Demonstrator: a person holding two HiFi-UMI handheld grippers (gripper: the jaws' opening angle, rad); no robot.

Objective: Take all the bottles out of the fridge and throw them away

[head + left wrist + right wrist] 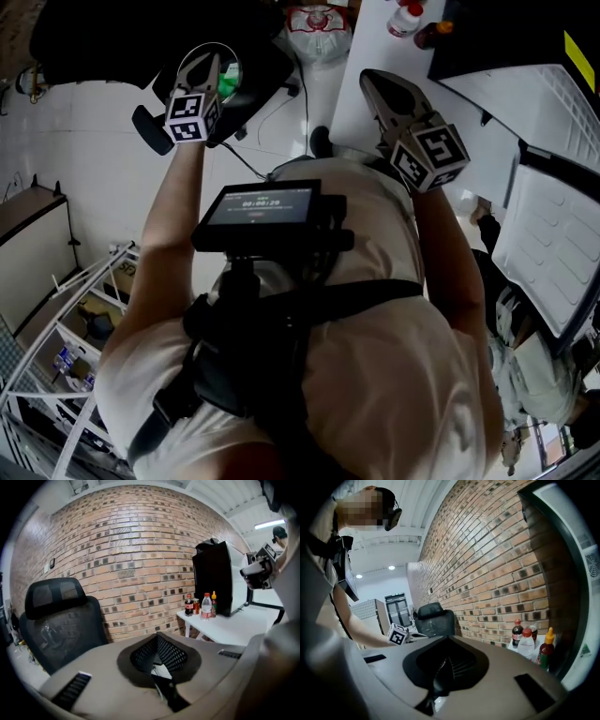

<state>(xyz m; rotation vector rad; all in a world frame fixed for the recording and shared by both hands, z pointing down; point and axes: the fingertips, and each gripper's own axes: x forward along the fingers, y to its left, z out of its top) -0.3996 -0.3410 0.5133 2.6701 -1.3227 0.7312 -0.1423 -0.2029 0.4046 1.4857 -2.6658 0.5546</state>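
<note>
My left gripper (157,637): fingers pressed together, nothing between, raised in air. My right gripper (449,640): fingers closed as well, empty. On white tabletop (234,626), far corner by brick wall (131,550): cola bottle (189,605), water bottle (206,607), sauce bottle (213,603), clustered just beside black fridge (216,578). Office chair (61,620) well apart, left.
</note>
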